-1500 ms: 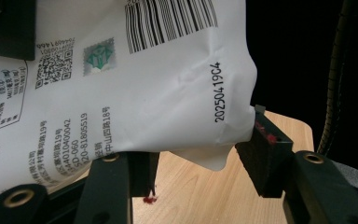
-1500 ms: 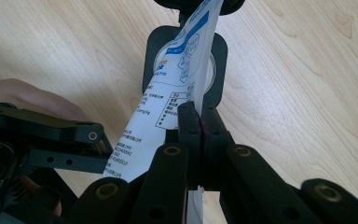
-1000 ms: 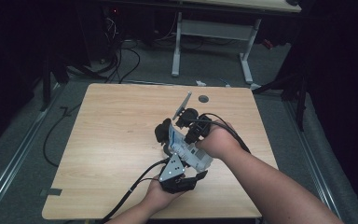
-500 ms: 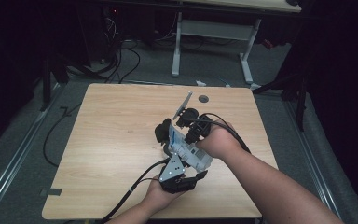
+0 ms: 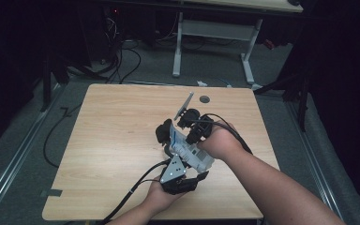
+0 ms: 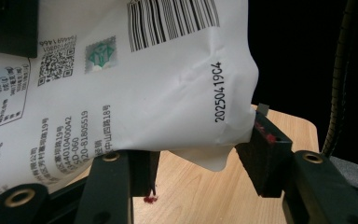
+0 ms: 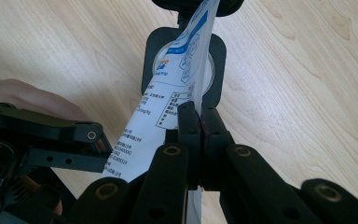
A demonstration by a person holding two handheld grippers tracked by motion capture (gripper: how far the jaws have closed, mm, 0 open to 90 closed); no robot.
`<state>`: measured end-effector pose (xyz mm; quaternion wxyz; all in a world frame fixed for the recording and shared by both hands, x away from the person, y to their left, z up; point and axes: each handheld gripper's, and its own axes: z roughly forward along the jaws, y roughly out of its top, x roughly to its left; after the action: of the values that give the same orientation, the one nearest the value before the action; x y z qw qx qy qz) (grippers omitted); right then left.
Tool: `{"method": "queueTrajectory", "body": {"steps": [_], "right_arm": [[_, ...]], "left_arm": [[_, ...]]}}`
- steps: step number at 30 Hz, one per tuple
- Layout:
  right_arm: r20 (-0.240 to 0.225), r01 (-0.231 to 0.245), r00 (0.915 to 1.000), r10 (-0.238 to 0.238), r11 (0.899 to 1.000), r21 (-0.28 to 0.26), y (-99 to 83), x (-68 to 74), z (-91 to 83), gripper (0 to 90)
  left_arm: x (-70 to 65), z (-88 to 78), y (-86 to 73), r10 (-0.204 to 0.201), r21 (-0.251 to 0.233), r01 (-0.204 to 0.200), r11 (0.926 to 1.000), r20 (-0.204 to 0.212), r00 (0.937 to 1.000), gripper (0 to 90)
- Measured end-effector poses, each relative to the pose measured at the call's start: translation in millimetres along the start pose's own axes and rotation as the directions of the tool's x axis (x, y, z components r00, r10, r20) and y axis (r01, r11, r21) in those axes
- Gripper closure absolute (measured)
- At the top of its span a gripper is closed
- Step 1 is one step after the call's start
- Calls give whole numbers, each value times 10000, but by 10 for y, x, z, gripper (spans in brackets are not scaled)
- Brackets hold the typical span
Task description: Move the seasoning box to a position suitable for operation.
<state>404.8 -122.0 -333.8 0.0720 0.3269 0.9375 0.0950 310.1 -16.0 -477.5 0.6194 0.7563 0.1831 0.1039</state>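
Pouch point(image 7: 168, 107) pinched edge-on in clenched right claw point(image 7: 199, 116), body between grasping left claw point(image 6: 196, 158).

Between the earlier high views and this one I find nothing changed. My left claw point(image 5: 165, 136) sits at the same spot just below the middle of the frame, and my right claw point(image 5: 187, 123) just above and right of it, each as far closed as before. The white pouch point(image 5: 187, 149) between them has the same tilt and the same outline against the desk point(image 5: 108, 126). My forearms enter from the bottom edge and lower right corner along the same lines.
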Motion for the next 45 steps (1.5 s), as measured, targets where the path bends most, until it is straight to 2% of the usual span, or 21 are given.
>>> {"method": "queueTrajectory", "body": {"steps": [3, 6, 8, 12, 16, 45], "right_arm": [[-19, -89, 10000, 89, 10000, 32, -15, 0, 4, 895], [-49, 18, 10000, -18, 10000, -2, -28, -9, 11, 894], [-79, -155, 9998, 155, 9999, -6, -36, -1, 5, 895], [-120, -193, 9997, 192, 9998, -46, -56, -7, 7, 894], [-147, -118, 9998, 117, 9999, -51, -76, -16, 6, 894], [-287, -235, 9993, 231, 9997, -110, -122, -19, 36, 894]], "left_arm": [[-9, 4, -16, -1, 28, 1, 10000, 4, 10000, 520], [-11, 4, -28, 12, 57, -12, 10000, -15, 10000, 520], [-10, 0, -39, 30, 86, -30, 10000, -28, 10000, 520], [-10, 4, -67, 40, 187, -40, 9998, -37, 10000, 523], [-16, 11, -93, 91, 326, -89, 9994, -65, 9999, 528], [-12, 8, -145, 214, 535, -208, 9984, -103, 9997, 529]]}}
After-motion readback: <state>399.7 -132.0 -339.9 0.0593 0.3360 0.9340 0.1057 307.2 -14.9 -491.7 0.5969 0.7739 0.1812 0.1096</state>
